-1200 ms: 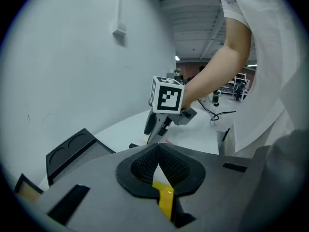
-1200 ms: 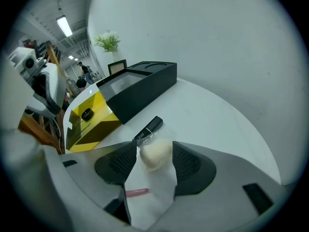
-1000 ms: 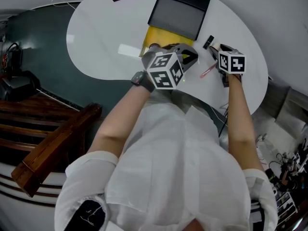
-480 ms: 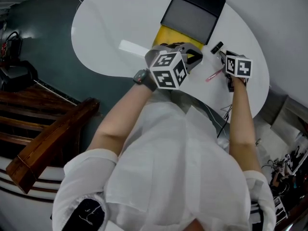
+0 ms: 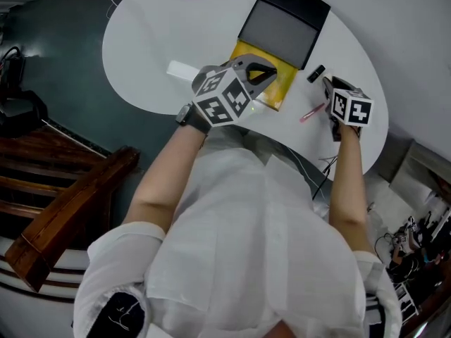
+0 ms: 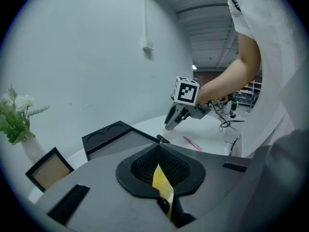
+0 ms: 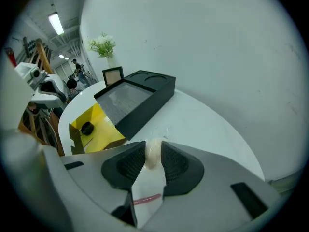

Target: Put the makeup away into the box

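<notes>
Left gripper (image 6: 158,147) now sits further left over the yellow cardboard box (image 5: 276,84), jaws pinched tight on its flap (image 6: 162,183).
Right of the box, right gripper (image 7: 153,148) jaws have just been closing and now clamp a small cream blob (image 7: 154,155).

I'm looking into what appears to be a workshop-style lab. Tangled cables and gear (image 5: 412,241) are crowding the floor beside the white table (image 5: 141,41), strip lights (image 7: 56,23) are glowing under a bare industrial ceiling (image 6: 212,28), and people (image 7: 77,72) are standing in the open hall behind.
</notes>
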Motion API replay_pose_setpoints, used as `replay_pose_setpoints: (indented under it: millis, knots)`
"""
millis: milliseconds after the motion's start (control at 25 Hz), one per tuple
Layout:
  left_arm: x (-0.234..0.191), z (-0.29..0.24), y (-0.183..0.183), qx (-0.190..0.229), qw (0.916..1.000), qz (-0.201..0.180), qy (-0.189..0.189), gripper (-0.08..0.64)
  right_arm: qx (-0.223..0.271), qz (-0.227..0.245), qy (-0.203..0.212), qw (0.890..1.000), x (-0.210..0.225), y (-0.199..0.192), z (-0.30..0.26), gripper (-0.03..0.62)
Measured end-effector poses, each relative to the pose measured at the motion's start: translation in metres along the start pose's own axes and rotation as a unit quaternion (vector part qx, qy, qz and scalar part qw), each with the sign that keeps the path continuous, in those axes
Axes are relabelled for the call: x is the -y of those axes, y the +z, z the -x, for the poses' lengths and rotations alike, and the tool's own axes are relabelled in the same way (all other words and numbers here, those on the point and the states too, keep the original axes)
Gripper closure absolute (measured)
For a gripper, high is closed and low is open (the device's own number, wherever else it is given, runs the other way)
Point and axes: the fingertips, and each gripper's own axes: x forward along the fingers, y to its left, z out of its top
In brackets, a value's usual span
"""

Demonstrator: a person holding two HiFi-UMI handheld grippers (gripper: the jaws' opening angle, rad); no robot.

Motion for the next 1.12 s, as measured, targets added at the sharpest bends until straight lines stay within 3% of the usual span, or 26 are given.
replay_pose_setpoints:
  millis: [400, 720, 960, 1120]
  knots:
    - [-0.032, 0.034, -0.012, 0.024, 0.9983, 0.040, 0.036, 0.541, 0.041, 0.080, 0.076, 0.993, -0.095, 0.062, 0.019, 0.491]
    - [-0.039, 0.051, -0.026, 0.028, 0.9973, 0.057, 0.038, 0.541, -0.029, 0.164, 0.133, 0.977, -0.175, 0.036, -0.024, 0.491]
    - [-0.041, 0.058, -0.034, 0.031, 0.9966, 0.066, 0.038, 0.541, -0.063, 0.197, 0.140, 0.968, -0.194, 0.021, -0.048, 0.489]
    - [-0.040, 0.061, -0.034, 0.033, 0.9965, 0.067, 0.037, 0.541, -0.067, 0.211, 0.146, 0.964, -0.201, 0.019, -0.051, 0.440]
